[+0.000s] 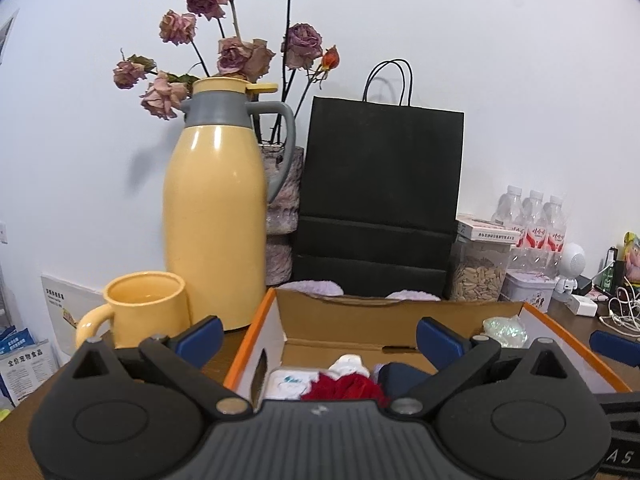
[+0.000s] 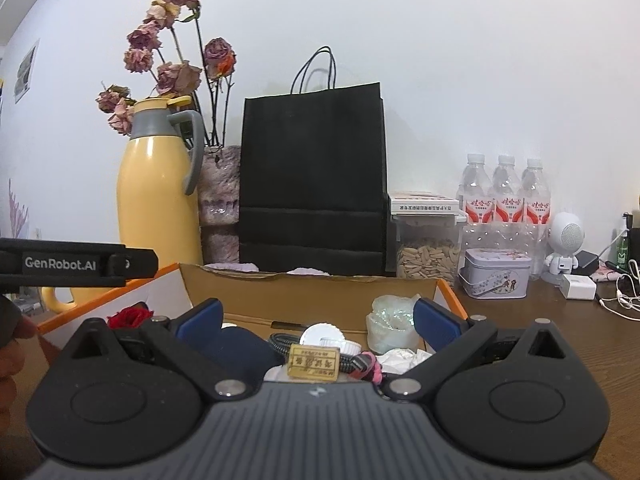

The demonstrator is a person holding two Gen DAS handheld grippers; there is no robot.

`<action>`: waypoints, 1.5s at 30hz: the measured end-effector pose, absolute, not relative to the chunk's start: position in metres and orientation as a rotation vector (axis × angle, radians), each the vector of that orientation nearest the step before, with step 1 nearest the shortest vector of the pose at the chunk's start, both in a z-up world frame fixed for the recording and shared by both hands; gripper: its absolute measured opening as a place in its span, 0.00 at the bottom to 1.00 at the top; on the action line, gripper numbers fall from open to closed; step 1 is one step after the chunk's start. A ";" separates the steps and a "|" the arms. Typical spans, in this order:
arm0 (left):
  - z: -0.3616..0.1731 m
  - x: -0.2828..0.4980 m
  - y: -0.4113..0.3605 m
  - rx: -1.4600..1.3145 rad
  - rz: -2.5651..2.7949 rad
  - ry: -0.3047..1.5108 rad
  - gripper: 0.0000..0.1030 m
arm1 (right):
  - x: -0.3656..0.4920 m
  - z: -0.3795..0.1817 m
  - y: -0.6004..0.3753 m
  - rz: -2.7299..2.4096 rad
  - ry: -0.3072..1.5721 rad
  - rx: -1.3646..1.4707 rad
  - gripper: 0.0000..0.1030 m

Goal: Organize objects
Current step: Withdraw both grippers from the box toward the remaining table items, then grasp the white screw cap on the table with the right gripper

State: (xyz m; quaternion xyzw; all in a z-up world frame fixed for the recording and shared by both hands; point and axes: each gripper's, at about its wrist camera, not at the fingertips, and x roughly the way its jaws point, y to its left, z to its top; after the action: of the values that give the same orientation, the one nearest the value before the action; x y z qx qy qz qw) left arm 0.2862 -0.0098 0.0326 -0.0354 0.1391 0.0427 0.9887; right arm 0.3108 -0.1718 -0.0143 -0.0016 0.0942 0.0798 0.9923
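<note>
An open cardboard box with orange edges [image 1: 256, 320] [image 2: 452, 294] sits on the brown table and holds small items. In the left wrist view I see a white case [image 1: 286, 384], a red fabric flower [image 1: 344, 388] and a dark blue item [image 1: 404, 376]. In the right wrist view I see a yellow tag [image 2: 314, 362], a white cap [image 2: 322, 336], a braided cord [image 2: 280, 342], a clear plastic bag [image 2: 390, 320] and the red flower [image 2: 130, 316]. My left gripper [image 1: 320, 336] is open and empty above the box. My right gripper [image 2: 318, 320] is open and empty above it too.
Behind the box stand a yellow thermos jug [image 1: 214, 216], a yellow mug [image 1: 144, 308], a vase of dried roses [image 1: 282, 200], a black paper bag [image 1: 380, 200], a seed jar [image 1: 478, 276], a tin [image 2: 496, 274], water bottles [image 2: 506, 196] and a white robot figure [image 2: 564, 248].
</note>
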 end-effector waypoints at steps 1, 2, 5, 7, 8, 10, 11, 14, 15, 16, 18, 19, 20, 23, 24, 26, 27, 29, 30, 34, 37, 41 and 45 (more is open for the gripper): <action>0.031 0.283 -0.008 -0.070 0.088 0.282 1.00 | 0.309 -0.015 -0.171 0.162 0.187 -0.008 1.00; 0.029 0.280 -0.007 -0.066 0.090 0.289 1.00 | 0.306 -0.015 -0.170 0.162 0.184 -0.014 1.00; 0.024 0.271 -0.005 -0.049 0.095 0.310 1.00 | 0.299 -0.016 -0.168 0.158 0.181 -0.031 1.00; 0.023 0.264 -0.002 -0.043 0.096 0.315 1.00 | 0.294 -0.016 -0.168 0.157 0.178 -0.036 1.00; 0.022 0.261 -0.001 -0.040 0.095 0.315 1.00 | 0.291 -0.016 -0.168 0.157 0.176 -0.038 1.00; 0.020 0.252 0.000 -0.032 0.099 0.314 1.00 | 0.284 -0.016 -0.168 0.156 0.173 -0.042 1.00; 0.019 0.248 0.001 -0.027 0.101 0.317 1.00 | 0.280 -0.017 -0.168 0.160 0.170 -0.045 1.00; 0.014 0.238 0.002 -0.003 0.106 0.334 1.00 | 0.269 -0.017 -0.165 0.168 0.167 -0.061 1.00; 0.012 0.235 0.002 0.002 0.110 0.338 1.00 | 0.266 -0.017 -0.164 0.170 0.170 -0.066 1.00; 0.011 0.231 0.004 0.003 0.116 0.342 1.00 | 0.263 -0.017 -0.163 0.175 0.174 -0.071 1.00; 0.010 0.224 0.009 0.000 0.143 0.350 1.00 | 0.255 -0.018 -0.159 0.190 0.186 -0.081 1.00; 0.009 0.220 0.012 -0.004 0.153 0.354 1.00 | 0.253 -0.018 -0.157 0.196 0.191 -0.087 1.00; 0.008 0.217 0.015 -0.007 0.157 0.360 1.00 | 0.250 -0.019 -0.154 0.202 0.198 -0.092 1.00; 0.006 0.208 0.028 -0.022 0.171 0.385 1.00 | 0.243 -0.021 -0.145 0.242 0.237 -0.104 1.00; 0.005 0.205 0.033 -0.028 0.172 0.393 1.00 | 0.242 -0.022 -0.141 0.255 0.257 -0.108 1.00; 0.003 0.199 0.042 -0.039 0.177 0.409 1.00 | 0.239 -0.023 -0.134 0.275 0.288 -0.109 1.00; 0.002 0.196 0.047 -0.043 0.175 0.416 1.00 | 0.237 -0.024 -0.130 0.283 0.299 -0.106 1.00; 0.001 0.191 0.056 -0.055 0.164 0.436 1.00 | 0.235 -0.025 -0.121 0.295 0.336 -0.103 1.00; 0.000 0.189 0.060 -0.060 0.162 0.442 1.00 | 0.235 -0.027 -0.117 0.303 0.354 -0.103 1.00; -0.001 0.181 0.070 -0.069 0.179 0.453 1.00 | 0.241 -0.032 -0.100 0.311 0.464 -0.095 1.00; 0.001 0.178 0.077 -0.095 0.190 0.447 1.00 | 0.248 -0.036 -0.085 0.277 0.522 -0.119 0.90; 0.002 0.180 0.080 -0.105 0.184 0.460 1.00 | 0.261 -0.040 -0.077 0.228 0.582 -0.101 0.68; 0.002 0.179 0.079 -0.103 0.163 0.457 1.00 | 0.268 -0.043 -0.073 0.242 0.613 -0.066 0.68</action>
State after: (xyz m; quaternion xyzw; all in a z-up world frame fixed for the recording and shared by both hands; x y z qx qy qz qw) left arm 0.1789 0.0788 0.0024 -0.0508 0.2260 0.0807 0.9695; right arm 0.2681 -0.0734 -0.0430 -0.0325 0.3007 0.1186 0.9457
